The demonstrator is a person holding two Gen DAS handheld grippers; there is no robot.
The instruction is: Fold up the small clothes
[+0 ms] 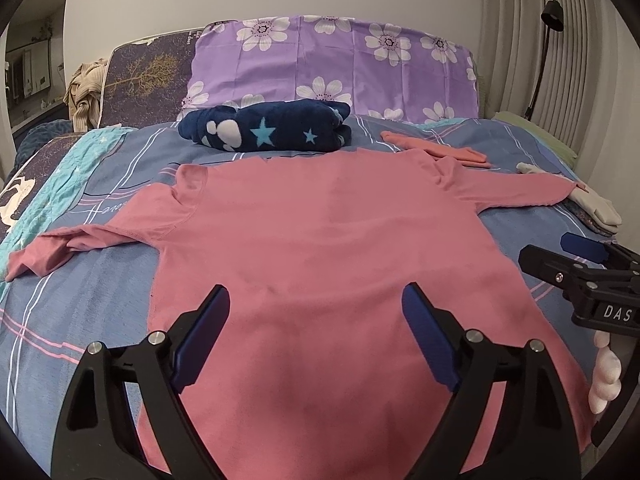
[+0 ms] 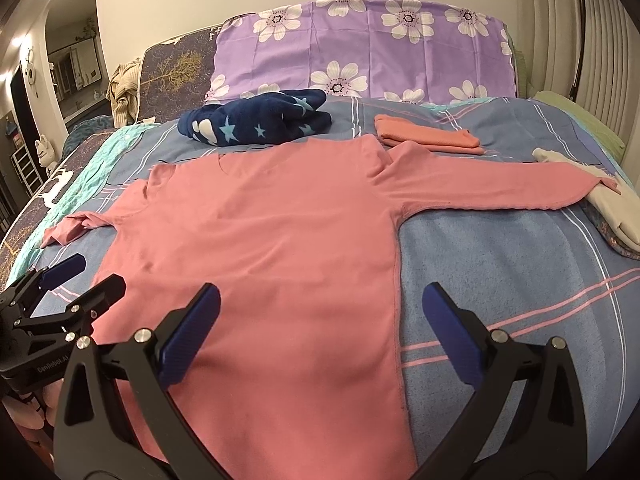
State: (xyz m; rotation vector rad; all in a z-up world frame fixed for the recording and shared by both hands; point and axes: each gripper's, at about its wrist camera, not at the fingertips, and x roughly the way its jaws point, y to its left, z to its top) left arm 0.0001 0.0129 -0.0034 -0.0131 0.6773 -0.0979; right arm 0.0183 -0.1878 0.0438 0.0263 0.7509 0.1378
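1. Your left claw (image 1: 316,300) sits bottom centre of its own view, released, fingers spread wide, nothing gripped; pink fabric shows in the gap below them
2. Your right claw (image 2: 320,300) sits bottom centre of its own view, also released and spread; its left finger is over the shirt, its right finger over bare bedspread
3. Each claw shows in the other's view: the right one at the right edge of the left view, the left one at lower left of the right view. Whether either touches the fabric, can't tell
4. Pink long-sleeved shirt (image 1: 320,240) lies spread flat on the bed, filling the middle of both frames, hem towards you, neck end towards the top of the frame
5. Its left-of-frame sleeve (image 1: 60,248) is crumpled, cuff bunched; the right-of-frame sleeve (image 2: 500,188) runs out straight, cuff lying on a white folded garment (image 2: 616,212) at the right edge
6. Folded salmon-pink piece (image 2: 428,134) lies just above the shirt's right shoulder, upper right of centre
7. Navy bundle with stars (image 1: 268,128) sits above the shirt's neck end, upper centre, against the purple floral pillow (image 1: 340,64)
8. Bedspread (image 2: 520,280) is blue with pink and white stripes
9. Beige clothing (image 1: 84,92) is heaped at upper left beside a dark patterned pillow (image 1: 148,80)
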